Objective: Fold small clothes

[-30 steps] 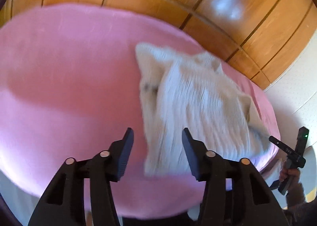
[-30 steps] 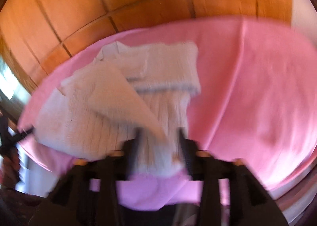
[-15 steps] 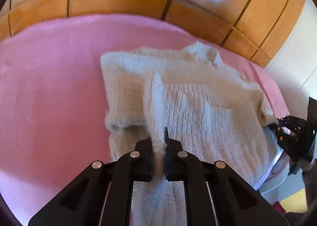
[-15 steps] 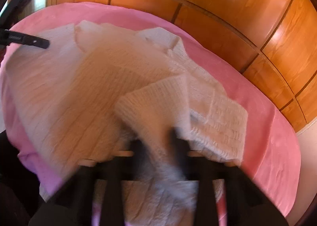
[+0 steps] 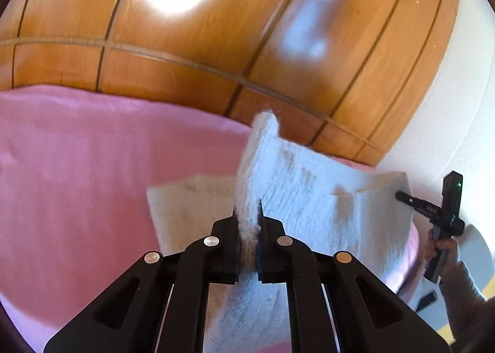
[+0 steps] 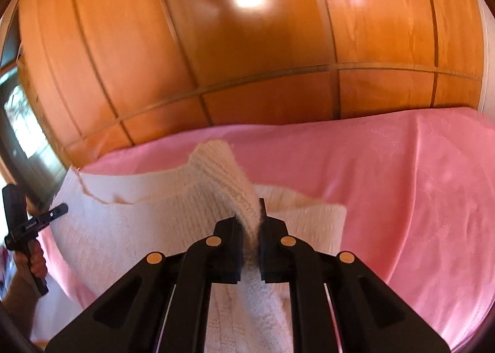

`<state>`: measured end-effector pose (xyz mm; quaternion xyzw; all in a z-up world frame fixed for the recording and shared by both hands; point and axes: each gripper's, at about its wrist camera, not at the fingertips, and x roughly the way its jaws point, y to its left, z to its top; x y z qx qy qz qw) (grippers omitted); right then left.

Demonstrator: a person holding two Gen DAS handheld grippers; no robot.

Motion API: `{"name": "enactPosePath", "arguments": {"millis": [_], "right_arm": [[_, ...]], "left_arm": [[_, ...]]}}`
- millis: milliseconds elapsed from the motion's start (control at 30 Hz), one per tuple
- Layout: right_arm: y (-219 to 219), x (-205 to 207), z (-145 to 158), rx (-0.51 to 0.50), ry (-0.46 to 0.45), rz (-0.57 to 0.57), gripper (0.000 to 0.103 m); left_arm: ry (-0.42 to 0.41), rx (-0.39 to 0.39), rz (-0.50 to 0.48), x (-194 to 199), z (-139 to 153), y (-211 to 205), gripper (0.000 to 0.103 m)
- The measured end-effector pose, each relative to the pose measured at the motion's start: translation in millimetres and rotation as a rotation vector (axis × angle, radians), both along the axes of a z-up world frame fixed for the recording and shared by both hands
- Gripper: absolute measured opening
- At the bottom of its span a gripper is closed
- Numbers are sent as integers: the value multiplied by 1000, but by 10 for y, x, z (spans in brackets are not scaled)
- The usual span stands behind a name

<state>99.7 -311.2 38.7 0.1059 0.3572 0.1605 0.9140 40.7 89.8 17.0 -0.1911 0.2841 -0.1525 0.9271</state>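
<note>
The white knit sweater (image 5: 312, 198) on the pink bedcover (image 5: 77, 182) now rises at its near edge: the left gripper (image 5: 247, 223) and right gripper (image 6: 250, 226), open a second ago, have clamped it and lifted, so a fold is starting.

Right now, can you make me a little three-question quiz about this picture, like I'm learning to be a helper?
1. True or false: the left gripper is pinching the white knitted sweater.
2. What colour is the cover under the sweater? A green, B pink, C blue.
3. Fill in the gap: behind the bed stand shiny ____ panels.

Key:
1. True. Its jaws are shut on a fold of the knit, and the right gripper is shut on another fold.
2. B.
3. Wooden.
</note>
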Motion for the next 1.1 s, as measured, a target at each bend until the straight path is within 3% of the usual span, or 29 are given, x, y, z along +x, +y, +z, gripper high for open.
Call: {"name": "enactPosePath", "arguments": {"millis": [200,333,467,500,567,667,733,900,933,1000,1033,1100], "right_arm": [[-130,726,-311,58,87,-115,6],[-133,1142,-705,31,179,-180,6],[-97,1325,-1107,-8,275,-195,9],[-88,1316,-1139,-21,279,-195,15],[-111,1245,-1061,-31,250,-208,50],[-60,1082,-831,-60,157,-191,51],[81,920,-635,-15,111,-119,50],[765,880,-533,90,146,158,45],[883,898,-567,104,165,186,45],[1212,936,-666,99,201,244,44],[1348,971,-730,95,221,260,44],[1562,1052,-877,77,275,270,42]], "left_arm": [[89,44,53,760,-132,-37,6],[182,93,114,1233,-410,-66,6],[330,119,153,1554,-799,-55,7],[356,134,164,1573,-862,-50,7],[350,109,155,1530,-854,-8,7],[318,102,166,1339,-743,102,7],[295,98,165,1182,-676,141,7],[269,75,164,752,-655,193,7],[269,77,166,663,-666,193,11],[266,59,172,503,-688,190,54],[256,34,177,406,-699,217,61],[250,-4,170,246,-724,246,64]]}}
